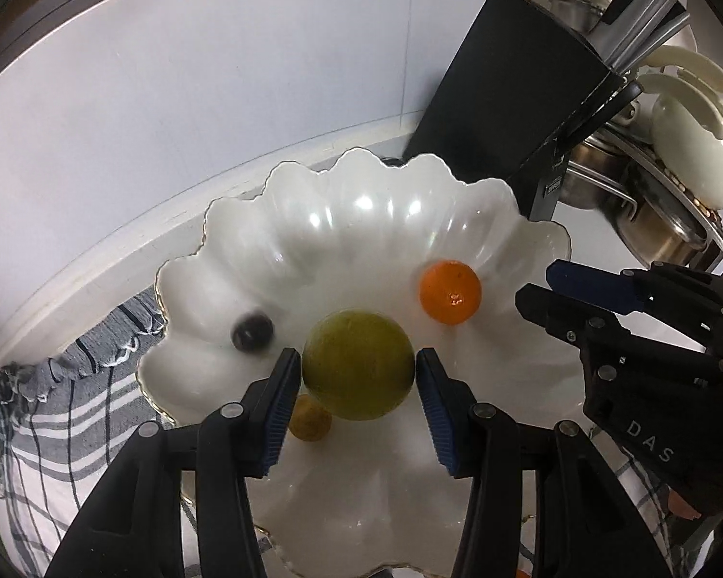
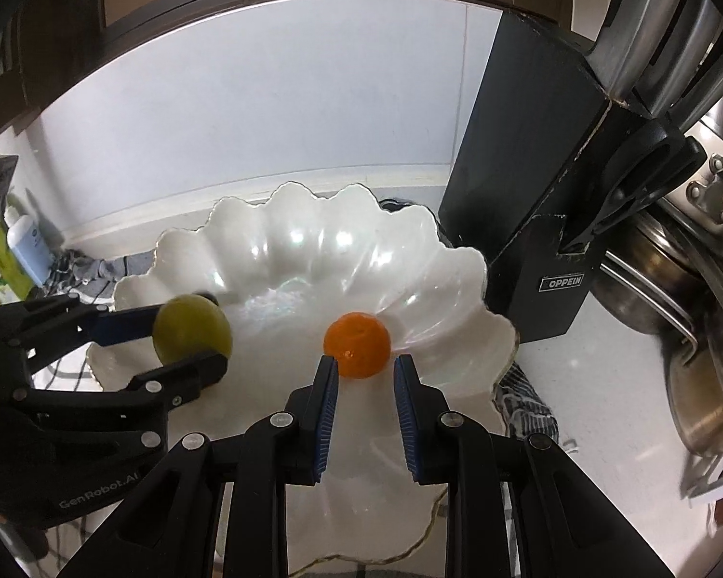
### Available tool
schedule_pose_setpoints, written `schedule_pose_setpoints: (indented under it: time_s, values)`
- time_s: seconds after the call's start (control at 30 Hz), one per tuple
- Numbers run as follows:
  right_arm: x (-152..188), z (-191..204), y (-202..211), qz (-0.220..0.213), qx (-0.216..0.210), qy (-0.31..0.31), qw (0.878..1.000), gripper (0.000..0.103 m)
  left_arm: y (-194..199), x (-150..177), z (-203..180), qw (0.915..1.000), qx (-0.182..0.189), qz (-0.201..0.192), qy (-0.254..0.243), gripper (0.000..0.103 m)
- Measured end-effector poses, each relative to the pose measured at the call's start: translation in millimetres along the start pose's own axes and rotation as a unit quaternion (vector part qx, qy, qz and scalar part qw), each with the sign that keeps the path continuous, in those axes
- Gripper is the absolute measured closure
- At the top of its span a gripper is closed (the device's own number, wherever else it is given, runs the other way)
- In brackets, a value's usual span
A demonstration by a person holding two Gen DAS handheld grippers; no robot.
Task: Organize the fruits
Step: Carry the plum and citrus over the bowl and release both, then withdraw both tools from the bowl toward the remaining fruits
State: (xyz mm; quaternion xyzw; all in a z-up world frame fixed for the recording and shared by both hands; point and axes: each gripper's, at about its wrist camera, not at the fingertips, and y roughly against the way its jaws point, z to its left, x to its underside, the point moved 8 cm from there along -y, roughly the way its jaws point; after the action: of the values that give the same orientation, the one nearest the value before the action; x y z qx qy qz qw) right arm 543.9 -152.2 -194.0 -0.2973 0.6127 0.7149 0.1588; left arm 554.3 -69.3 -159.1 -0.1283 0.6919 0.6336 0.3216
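A white scalloped bowl (image 1: 361,221) sits on a striped cloth; it also shows in the right wrist view (image 2: 313,250). My left gripper (image 1: 359,366) is shut on a green-yellow fruit (image 1: 359,366) and holds it over the bowl; the fruit also shows in the right wrist view (image 2: 191,327). A small orange fruit (image 1: 450,291) lies in the bowl. My right gripper (image 2: 361,371) is open with the orange fruit (image 2: 357,344) just beyond its fingertips. A dark round fruit (image 1: 251,332) and a small yellow fruit (image 1: 309,418) also lie in the bowl.
A black knife block (image 2: 540,192) stands close behind the bowl on the right. Steel pots (image 2: 689,337) and cream ladles (image 1: 689,144) crowd the far right. A grey striped cloth (image 1: 72,409) lies under the bowl. A white wall (image 1: 193,96) is behind. A bottle (image 2: 26,245) stands at far left.
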Motion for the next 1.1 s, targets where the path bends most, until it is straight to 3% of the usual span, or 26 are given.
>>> schedule_pose_setpoints:
  time_s: [0.03, 0.2, 0.6, 0.73, 1.1]
  values:
    - [-0.3, -0.5, -0.2, 0.0, 0.0, -0.001, 1.0, 0.078, 2.8, -1.8, 0.8, 1.0, -0.005, -0.007, 0.0, 0.039]
    - [0.8, -3.0, 5.0, -0.003, 0.001, -0.009, 1.0, 0.078, 20.5, -11.7, 2.8, 0.9991, -0.026, -0.031, -0.007, 0.033]
    - [5.6, -3.3, 48.3, -0.038, 0.0, -0.018, 0.999, 0.076, 66.6, -3.4, 6.6, 0.997, -0.045, -0.063, 0.011, 0.03]
    - [9.2, 0.4, 67.0, -0.052, 0.0, -0.015, 0.999, 0.067, 84.4, 2.7, 7.1, 0.996, -0.046, -0.075, 0.016, 0.03]
    - [21.4, 15.5, 114.0, -0.091, 0.005, -0.005, 0.996, 0.067, 132.6, 19.3, 1.1, 0.992, -0.055, -0.114, 0.006, 0.028]
